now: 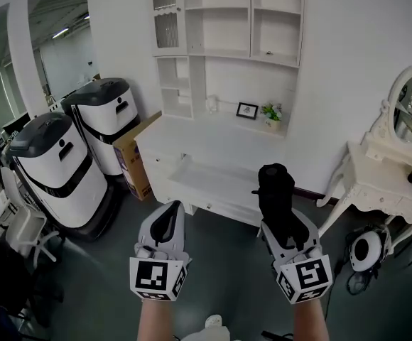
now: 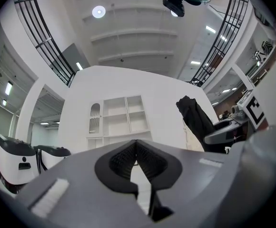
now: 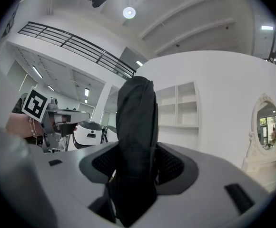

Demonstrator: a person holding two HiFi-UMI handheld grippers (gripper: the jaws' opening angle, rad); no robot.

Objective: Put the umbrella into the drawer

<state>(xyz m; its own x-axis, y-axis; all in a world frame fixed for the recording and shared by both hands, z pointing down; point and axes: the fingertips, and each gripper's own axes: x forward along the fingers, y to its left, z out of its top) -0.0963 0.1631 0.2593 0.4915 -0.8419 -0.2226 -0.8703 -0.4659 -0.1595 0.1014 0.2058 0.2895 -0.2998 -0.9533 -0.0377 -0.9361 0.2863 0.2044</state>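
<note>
Gripping folded black umbrella [image 1: 275,187] upright with right gripper [image 1: 285,222], clamping on its lower part. Holding left gripper [image 1: 169,215] alongside, pinched together on nothing. Facing white desk [image 1: 213,137], well ahead, drawer [image 1: 206,183] already pulled out. Judging pickup done; leaving approach, lowering and release to do. Counting one umbrella, one open drawer, two grippers.

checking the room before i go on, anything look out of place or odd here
Only the drawer of the white desk stands pulled open. Nothing looks spilled, tipped or broken.
</note>
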